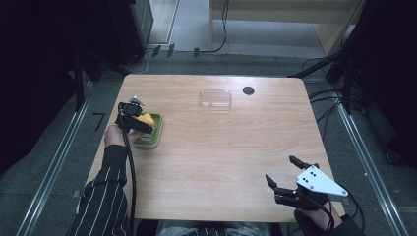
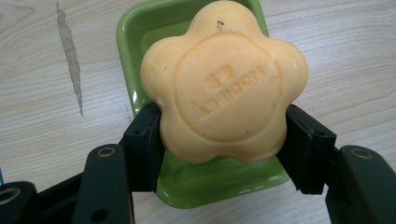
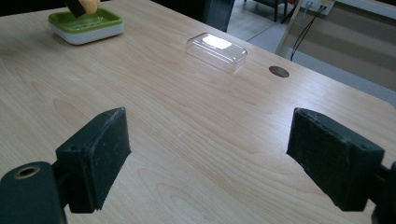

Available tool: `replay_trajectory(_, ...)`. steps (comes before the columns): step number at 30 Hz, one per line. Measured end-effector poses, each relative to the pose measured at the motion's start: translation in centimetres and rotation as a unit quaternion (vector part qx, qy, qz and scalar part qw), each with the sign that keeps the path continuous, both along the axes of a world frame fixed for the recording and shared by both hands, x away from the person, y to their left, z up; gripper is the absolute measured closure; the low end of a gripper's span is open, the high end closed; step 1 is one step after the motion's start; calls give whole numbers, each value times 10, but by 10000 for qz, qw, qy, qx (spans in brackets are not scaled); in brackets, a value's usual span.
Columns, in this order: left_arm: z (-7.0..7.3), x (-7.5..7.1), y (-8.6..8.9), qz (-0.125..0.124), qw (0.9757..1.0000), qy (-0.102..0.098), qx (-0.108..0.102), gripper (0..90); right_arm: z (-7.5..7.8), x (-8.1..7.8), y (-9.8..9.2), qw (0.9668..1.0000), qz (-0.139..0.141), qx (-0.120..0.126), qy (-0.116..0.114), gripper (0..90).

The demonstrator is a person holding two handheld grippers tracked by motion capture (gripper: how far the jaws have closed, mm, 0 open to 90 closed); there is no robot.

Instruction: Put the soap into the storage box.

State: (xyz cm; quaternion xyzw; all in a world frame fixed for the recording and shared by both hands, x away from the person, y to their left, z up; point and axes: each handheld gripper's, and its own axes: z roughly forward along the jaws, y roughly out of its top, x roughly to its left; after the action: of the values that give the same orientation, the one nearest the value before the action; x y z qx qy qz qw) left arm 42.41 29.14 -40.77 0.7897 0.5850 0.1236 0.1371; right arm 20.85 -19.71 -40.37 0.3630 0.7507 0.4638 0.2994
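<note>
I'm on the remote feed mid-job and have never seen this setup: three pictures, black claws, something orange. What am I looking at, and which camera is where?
There is no robot arm here: a person at a wooden table holds a two-jaw gripper in each hand. The wide picture comes from a camera above, looking down on the table. The other two come from cameras riding on the grippers, looking along their black jaws.

The left gripper is shut on an orange flower-shaped soap, held above a green soap dish near the table's left edge. Whether the soap touches the dish I cannot tell.

The right gripper is open, holding nothing, above bare wood at the near right.

Farther back lie a clear plastic lid and a small dark round spot.
</note>
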Motion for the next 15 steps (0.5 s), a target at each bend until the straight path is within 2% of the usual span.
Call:
replay_trajectory(4, -6, 3, -2, 65, 10000, 45, -28, 393, 0, 0, 0, 10000, 9, -4, 9, 134)
replay_trajectory(15, -10, 5, -2, 212, 9997, 104, 7, 393, 0, 0, 1, 10000, 23, -17, 5, 134)
